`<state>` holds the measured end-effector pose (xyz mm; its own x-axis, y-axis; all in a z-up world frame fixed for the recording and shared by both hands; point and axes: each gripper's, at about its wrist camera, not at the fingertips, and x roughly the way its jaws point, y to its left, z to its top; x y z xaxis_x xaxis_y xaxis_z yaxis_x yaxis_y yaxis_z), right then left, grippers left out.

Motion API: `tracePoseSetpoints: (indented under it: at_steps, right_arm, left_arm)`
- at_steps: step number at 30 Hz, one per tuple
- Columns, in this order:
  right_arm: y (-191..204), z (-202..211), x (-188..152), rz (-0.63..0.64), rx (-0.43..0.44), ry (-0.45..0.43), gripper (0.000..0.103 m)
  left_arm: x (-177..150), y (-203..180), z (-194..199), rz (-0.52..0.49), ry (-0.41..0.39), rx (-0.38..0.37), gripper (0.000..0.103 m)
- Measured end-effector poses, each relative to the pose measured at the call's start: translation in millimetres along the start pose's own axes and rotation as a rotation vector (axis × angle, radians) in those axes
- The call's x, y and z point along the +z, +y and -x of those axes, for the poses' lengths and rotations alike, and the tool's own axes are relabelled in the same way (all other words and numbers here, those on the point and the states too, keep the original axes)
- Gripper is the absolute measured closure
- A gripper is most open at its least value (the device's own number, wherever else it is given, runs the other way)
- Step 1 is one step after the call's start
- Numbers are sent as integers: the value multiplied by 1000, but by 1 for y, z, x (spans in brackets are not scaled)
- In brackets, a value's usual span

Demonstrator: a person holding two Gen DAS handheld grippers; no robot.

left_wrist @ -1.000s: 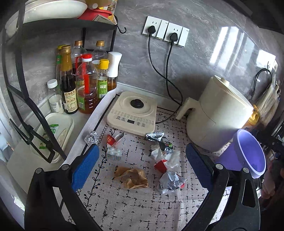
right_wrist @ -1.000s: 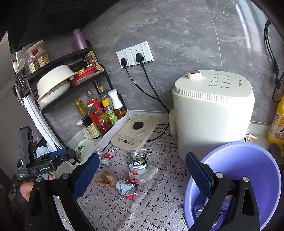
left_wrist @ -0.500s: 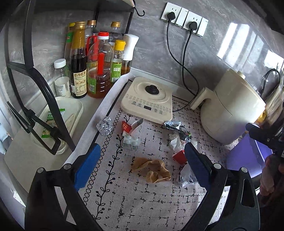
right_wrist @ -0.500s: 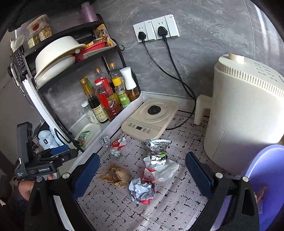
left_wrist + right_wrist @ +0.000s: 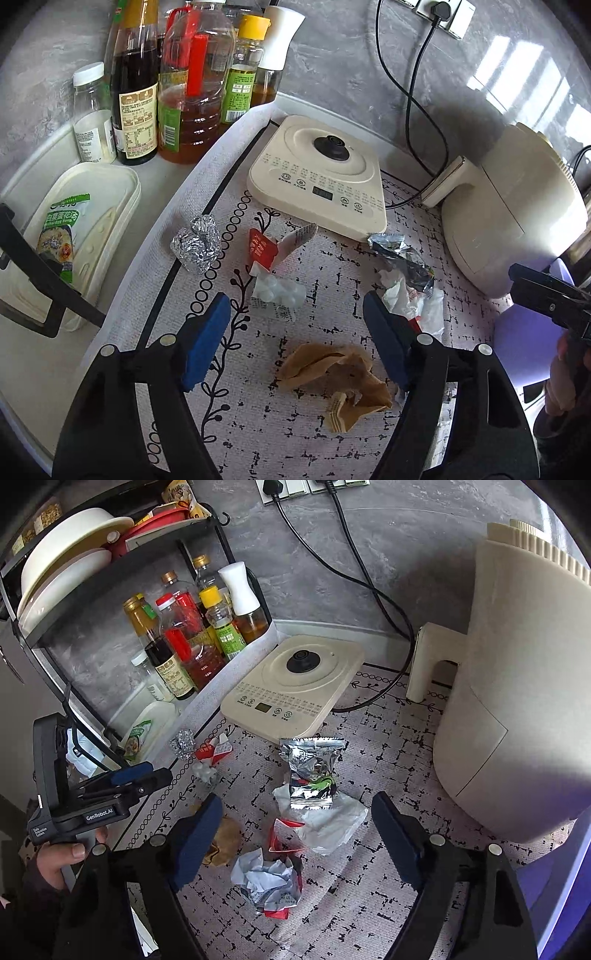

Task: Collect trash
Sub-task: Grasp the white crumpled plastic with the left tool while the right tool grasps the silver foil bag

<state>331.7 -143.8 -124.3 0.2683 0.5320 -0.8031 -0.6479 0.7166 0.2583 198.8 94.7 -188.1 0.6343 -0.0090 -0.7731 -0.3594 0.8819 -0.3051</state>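
Both grippers hang over the scattered rubbish on the patterned mat (image 5: 332, 435), and neither holds anything. The left gripper (image 5: 295, 332) has its jaws closing with nothing pressed between the pads: the crumpled brown paper (image 5: 336, 373) lies just below and between them, slightly toward the right jaw, and a small white blister pack (image 5: 279, 291) sits just ahead of the gap. The right gripper (image 5: 295, 834) is also closing on air, with a crumpled white-and-red wrapper (image 5: 269, 882) low between its jaws and a silver foil packet (image 5: 314, 775) further ahead on a white tissue (image 5: 332, 823). I count 2 risks. With the pieces lying so close, a jaw could land on a neighbouring scrap and drag or push it away. And if the jaws finish closing before they reach the mat, they will pinch nothing. The foil ball (image 5: 195, 243) lies well outside the left jaw, easy to miss. The purple bin (image 5: 524, 350) shows only as a sliver at the right, so any carry there passes close to the cream appliance (image 5: 517, 214).
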Motion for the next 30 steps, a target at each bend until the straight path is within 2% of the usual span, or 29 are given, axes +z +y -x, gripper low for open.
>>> tracePoseSetpoints:
  at_steps: [12, 14, 17, 18, 25, 26, 28, 30]
  right_arm:
    - [-3, -68, 10, -8, -20, 136, 29]
    - [-1, -77, 11, -5, -18, 154, 28]
    - [-1, -88, 12, -1, -20, 170, 27]
    - [-1, -92, 12, 0, -22, 171, 25]
    - [-9, -111, 11, -16, -22, 193, 24]
    - [-10, -113, 11, -17, -19, 195, 26]
    - [-10, -116, 10, -14, -12, 216, 63]
    - [-8, -112, 9, -11, -9, 214, 67]
  left_arm:
    - [-1, 17, -47, 35, 65, -11, 37]
    - [0, 18, -51, 37, 71, -13, 40]
    - [2, 19, -57, 52, 92, -26, 56]
    - [2, 18, -58, 47, 89, -17, 57]
    - [6, 11, -48, 38, 71, -9, 58]
    - [6, 11, -45, 37, 67, -7, 58]
    - [6, 9, -38, 33, 57, -4, 58]
    - [4, 7, -28, 31, 44, -2, 58]
